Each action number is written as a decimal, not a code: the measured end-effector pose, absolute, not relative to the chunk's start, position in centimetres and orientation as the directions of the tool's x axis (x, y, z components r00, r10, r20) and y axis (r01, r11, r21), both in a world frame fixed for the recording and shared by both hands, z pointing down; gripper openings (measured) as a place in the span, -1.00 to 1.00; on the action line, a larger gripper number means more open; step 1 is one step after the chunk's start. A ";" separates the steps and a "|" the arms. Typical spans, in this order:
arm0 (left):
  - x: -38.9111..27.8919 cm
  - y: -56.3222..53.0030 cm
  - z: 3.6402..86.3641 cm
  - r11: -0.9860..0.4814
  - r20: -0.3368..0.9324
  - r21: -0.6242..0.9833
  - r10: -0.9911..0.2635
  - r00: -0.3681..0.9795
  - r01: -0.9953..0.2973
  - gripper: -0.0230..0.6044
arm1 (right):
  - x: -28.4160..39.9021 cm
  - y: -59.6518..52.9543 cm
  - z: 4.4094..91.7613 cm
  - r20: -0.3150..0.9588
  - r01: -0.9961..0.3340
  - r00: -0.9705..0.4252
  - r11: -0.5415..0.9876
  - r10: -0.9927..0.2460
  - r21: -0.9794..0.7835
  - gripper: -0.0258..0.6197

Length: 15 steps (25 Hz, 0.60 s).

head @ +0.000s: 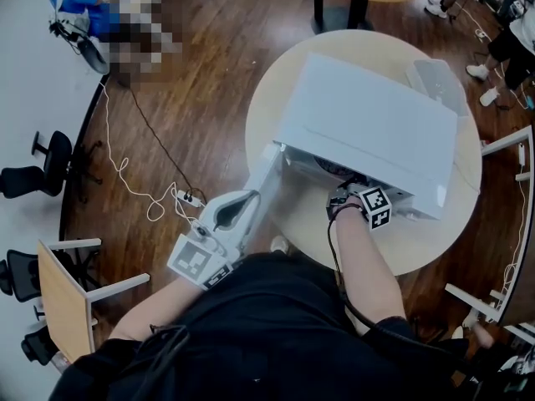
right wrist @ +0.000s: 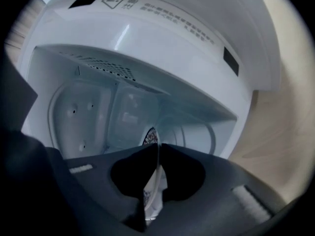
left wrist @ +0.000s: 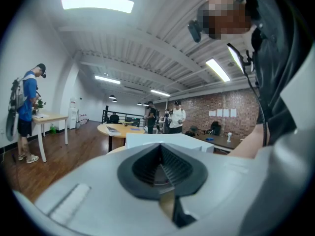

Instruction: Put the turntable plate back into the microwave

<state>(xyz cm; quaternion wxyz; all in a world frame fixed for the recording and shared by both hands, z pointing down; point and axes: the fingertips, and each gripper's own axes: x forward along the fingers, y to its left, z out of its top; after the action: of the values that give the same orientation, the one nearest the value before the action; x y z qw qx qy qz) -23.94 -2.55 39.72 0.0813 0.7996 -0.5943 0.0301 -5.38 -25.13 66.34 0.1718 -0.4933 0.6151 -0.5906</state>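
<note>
The right gripper (right wrist: 157,149) has its jaws nearly together, pinching the rim of the glass plate (right wrist: 133,112), which reaches into the open microwave (head: 368,124) on the round table (head: 272,98). The left gripper (left wrist: 160,149) is closed with nothing in it, near the microwave's door (head: 263,178), which is swung open to the left.

White microwave (head: 368,128), clear turntable plate (right wrist: 151,193), beige round table (head: 418,249), brown wood-plank floor (head: 192,98)
</note>
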 end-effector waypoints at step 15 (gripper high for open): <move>-23.5 -3.3 38.9 -0.273 0.149 0.175 -0.942 0.300 -0.946 -0.91 | -5.1 -27.0 67.3 0.384 -0.420 -0.395 -0.207 -0.835 -0.884 -0.84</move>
<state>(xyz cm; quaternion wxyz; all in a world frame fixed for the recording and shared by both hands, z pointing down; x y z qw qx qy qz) -23.49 -3.30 38.86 0.1155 0.7978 -0.5917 0.0076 -5.05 -26.96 67.33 0.1797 -0.5200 0.6034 -0.5773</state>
